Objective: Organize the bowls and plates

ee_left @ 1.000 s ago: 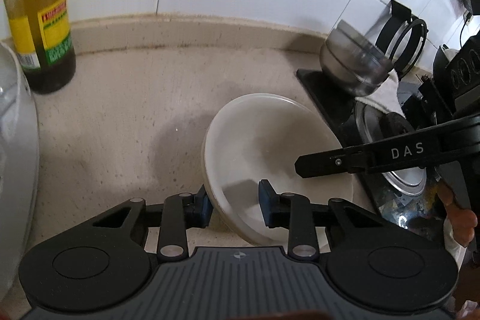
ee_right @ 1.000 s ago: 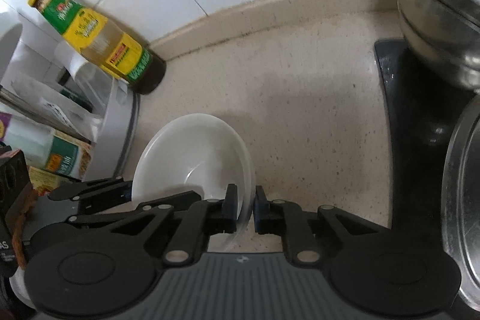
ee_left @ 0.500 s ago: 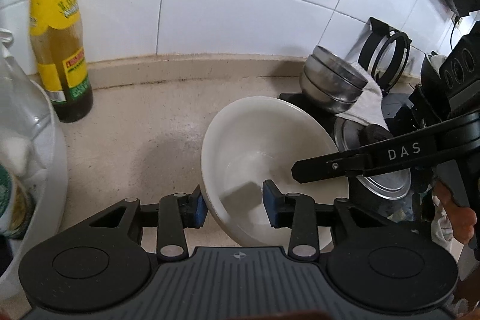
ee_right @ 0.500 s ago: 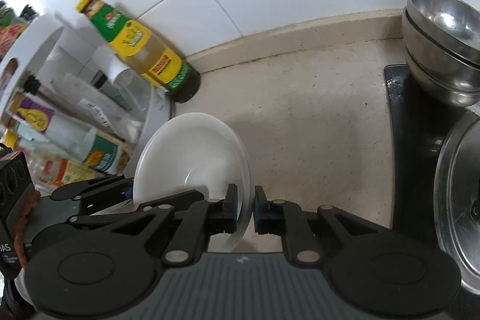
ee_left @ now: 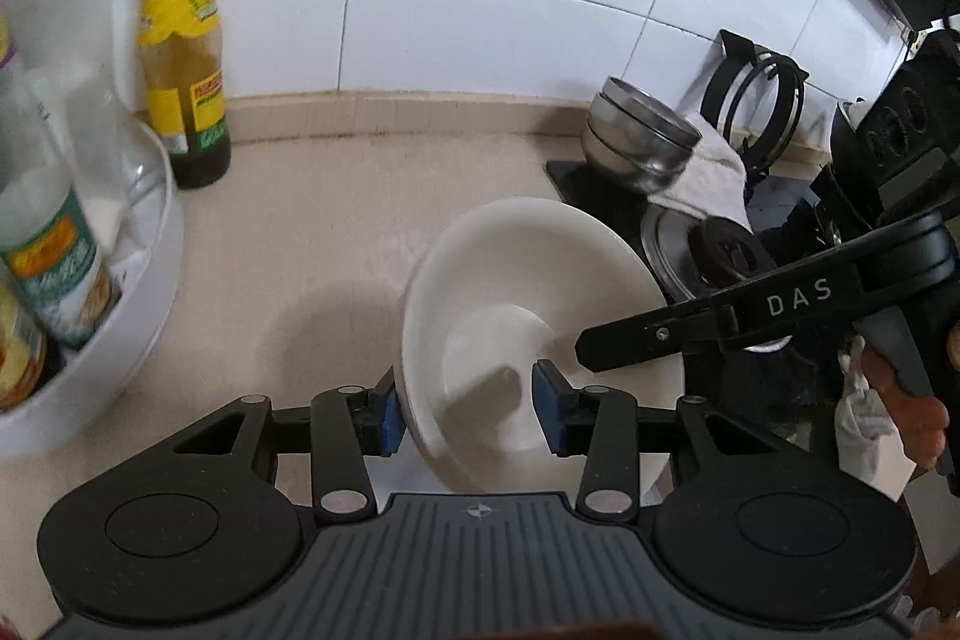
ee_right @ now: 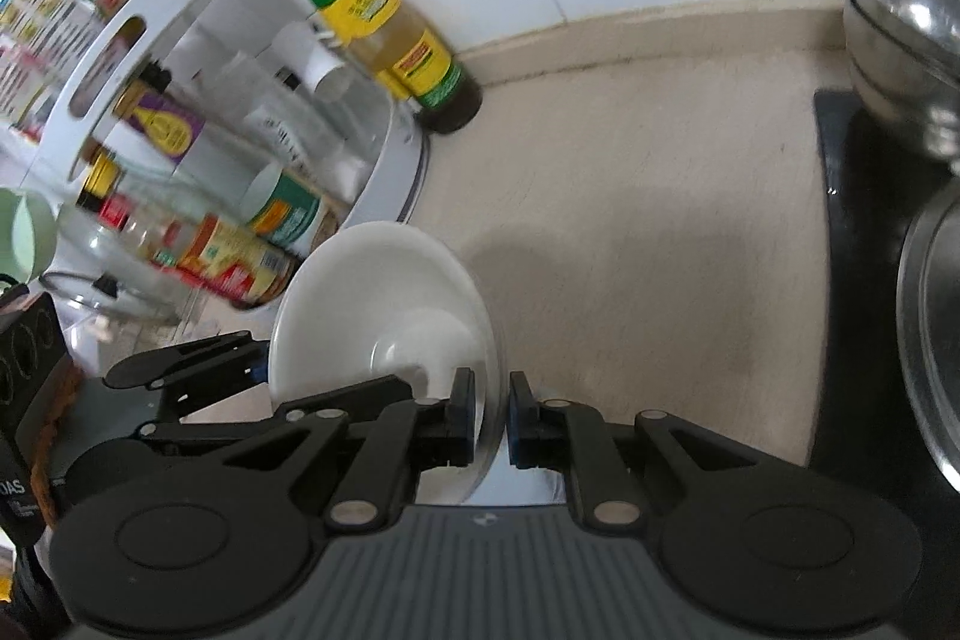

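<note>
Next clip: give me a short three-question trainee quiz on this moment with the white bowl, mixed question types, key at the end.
1. True or false: the right gripper is clamped on the rim of the white bowl.
2. Multiple choice: where does the left gripper stand? A) shut on the bowl's rim B) jaws astride the rim, opening, pads not pressing C) away from the bowl
3. Fill in: the stacked steel bowls sit on a ____ mat.

Key: 1 true; 2 B; 3 black.
</note>
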A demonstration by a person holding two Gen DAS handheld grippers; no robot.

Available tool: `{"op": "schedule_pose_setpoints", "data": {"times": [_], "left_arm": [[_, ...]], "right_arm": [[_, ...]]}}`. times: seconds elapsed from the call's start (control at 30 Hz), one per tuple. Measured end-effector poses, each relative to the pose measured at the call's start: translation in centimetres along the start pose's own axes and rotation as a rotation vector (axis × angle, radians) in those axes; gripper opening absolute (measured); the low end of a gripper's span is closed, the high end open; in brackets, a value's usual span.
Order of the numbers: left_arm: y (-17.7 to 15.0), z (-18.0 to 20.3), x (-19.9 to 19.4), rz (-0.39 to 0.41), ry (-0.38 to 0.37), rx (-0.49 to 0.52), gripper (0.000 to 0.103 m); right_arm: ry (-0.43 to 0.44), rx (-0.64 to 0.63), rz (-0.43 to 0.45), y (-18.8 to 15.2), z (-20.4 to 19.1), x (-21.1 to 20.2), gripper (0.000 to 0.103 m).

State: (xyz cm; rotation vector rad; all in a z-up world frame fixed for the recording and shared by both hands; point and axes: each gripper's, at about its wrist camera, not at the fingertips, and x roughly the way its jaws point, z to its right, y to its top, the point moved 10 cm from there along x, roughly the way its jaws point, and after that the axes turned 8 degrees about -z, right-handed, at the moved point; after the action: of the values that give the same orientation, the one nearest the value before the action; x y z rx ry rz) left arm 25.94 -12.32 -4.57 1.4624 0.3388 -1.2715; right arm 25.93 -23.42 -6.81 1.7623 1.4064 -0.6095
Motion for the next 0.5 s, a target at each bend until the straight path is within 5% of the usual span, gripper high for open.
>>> {"op": "schedule_pose_setpoints", "data": {"times": [0.5], "left_arm": [[-5.8,1.2,-1.3,-0.051,0.019,-0.095,0.052]], "right_arm": [[0.051,-0.054,-0.167,-6.2,-0.7,1.7,0.013]]}}
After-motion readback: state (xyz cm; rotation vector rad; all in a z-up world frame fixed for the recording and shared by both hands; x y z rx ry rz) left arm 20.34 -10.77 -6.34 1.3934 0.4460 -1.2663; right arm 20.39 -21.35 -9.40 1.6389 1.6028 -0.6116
